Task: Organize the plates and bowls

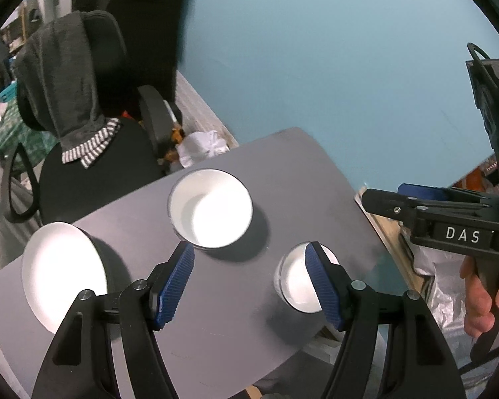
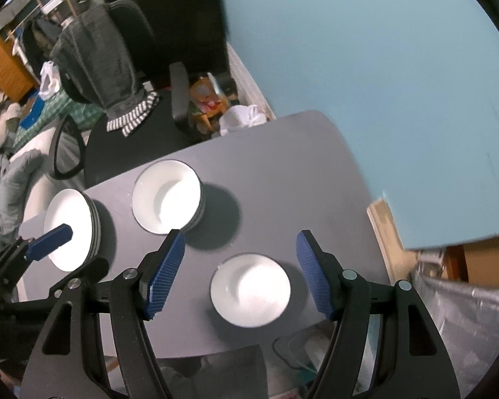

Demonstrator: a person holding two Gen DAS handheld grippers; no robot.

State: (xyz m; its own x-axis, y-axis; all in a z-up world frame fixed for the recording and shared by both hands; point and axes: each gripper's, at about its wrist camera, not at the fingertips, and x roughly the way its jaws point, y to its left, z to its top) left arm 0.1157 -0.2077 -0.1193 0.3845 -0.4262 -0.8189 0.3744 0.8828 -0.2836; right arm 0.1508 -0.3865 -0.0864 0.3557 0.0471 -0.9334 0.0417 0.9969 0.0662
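Three white groups of dishes stand on the grey table (image 2: 282, 173), and I describe each place relative to the stack of bowls (image 2: 166, 196) in the middle of it. In the right wrist view, a stack of plates (image 2: 73, 226) sits to the left of this stack, at the table's left edge – the grey rims of several plates show on its side. A single small bowl (image 2: 249, 289) stands alone to the lower right of the bowl stack, near the front edge of the table, apart from both stacks. The right gripper (image 2: 239, 266) hovers above this small bowl with its blue pads spread wide; nothing is between them, and they touch nothing. The left gripper (image 1: 249, 276) hangs above the table just in front of the bowl stack, also with its jaws spread and empty. In the left wrist view one of its pads covers part of the small bowl, but I cannot tell that it touches it. A hand (image 1: 482, 296) holds the handle of the right gripper – it shows at the right edge of that view. Behind the bowl stack, beyond the table, stands a black office chair (image 2: 136, 126) with a grey towel (image 2: 96, 63) draped over its back.
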